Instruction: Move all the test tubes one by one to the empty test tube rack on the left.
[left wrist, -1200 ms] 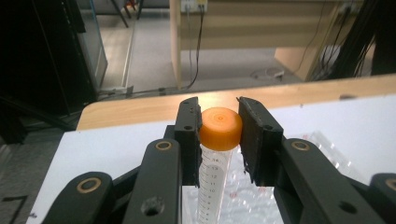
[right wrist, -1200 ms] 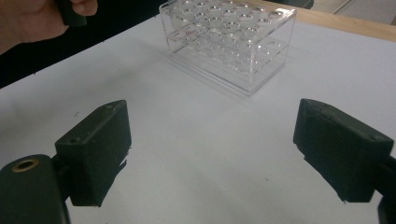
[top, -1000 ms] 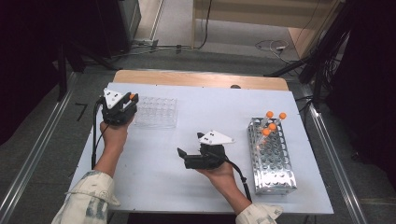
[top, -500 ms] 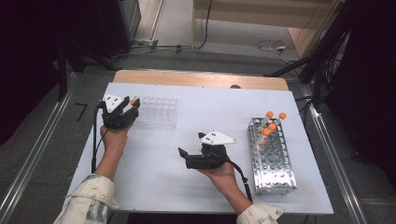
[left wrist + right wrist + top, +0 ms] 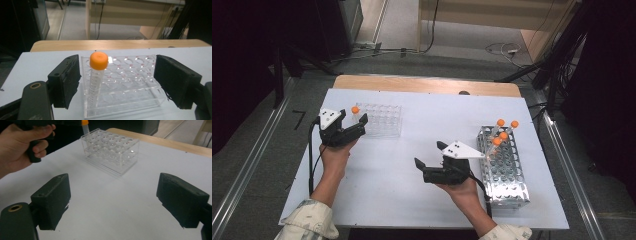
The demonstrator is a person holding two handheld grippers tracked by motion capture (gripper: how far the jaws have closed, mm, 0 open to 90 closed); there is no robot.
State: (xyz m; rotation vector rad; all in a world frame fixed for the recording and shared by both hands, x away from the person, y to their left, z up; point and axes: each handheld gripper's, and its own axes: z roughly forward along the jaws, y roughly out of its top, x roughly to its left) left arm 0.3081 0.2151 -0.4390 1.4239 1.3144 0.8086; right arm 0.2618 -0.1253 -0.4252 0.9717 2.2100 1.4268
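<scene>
our left gripper [image 5: 117,82] has just been opening, and its jaws stand apart on either side of the orange-capped tube [image 5: 97,75] without pressing it. the tube stands upright in the near left corner of the clear rack [image 5: 130,85]. our right gripper [image 5: 113,200] hangs open over the bare white table [image 5: 120,215].

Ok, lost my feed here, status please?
Left gripper just opened, right gripper open, empty. Orange-capped tube standing in clear rack, released. Nothing in the way.
</scene>
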